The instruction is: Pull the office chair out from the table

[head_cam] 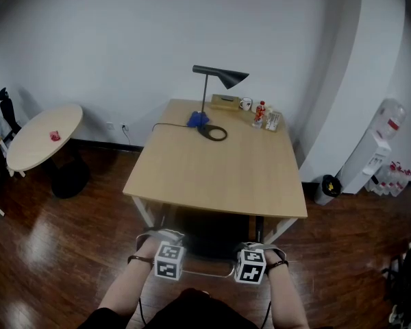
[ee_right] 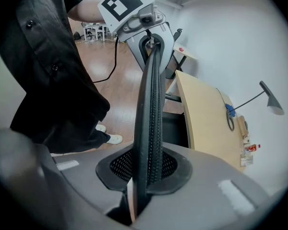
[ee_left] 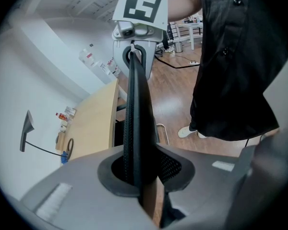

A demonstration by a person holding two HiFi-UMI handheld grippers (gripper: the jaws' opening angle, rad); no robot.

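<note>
Closest to the lens, the black mesh back of the office chair (ee_left: 134, 109) ran straight up the middle of the left gripper view. It was clenched between the fingers of my left gripper (ee_left: 140, 176), whose pads pressed on its top edge from both sides. My right gripper (ee_right: 146, 176) gripped the same way, its fingers clamped on that same edge, which rose up the centre of the right gripper view.

In the head view both grippers sat at the bottom centre of the frame, side by side but apart, with the rim of the chair's back spanning between them. The chair stood at the near edge of the wooden table (head_cam: 219, 163), its dark seat partly under the tabletop.

At the table's far end, in the upper middle of the frame, stood a black desk lamp (head_cam: 216, 81), a mug (head_cam: 245, 103) and a red bottle (head_cam: 260, 112). A round table (head_cam: 44, 136) stood at the left edge. At the right were a small dark bin (head_cam: 325, 189) and a water dispenser (head_cam: 377, 153), all on the dark wood floor (head_cam: 55, 252).
</note>
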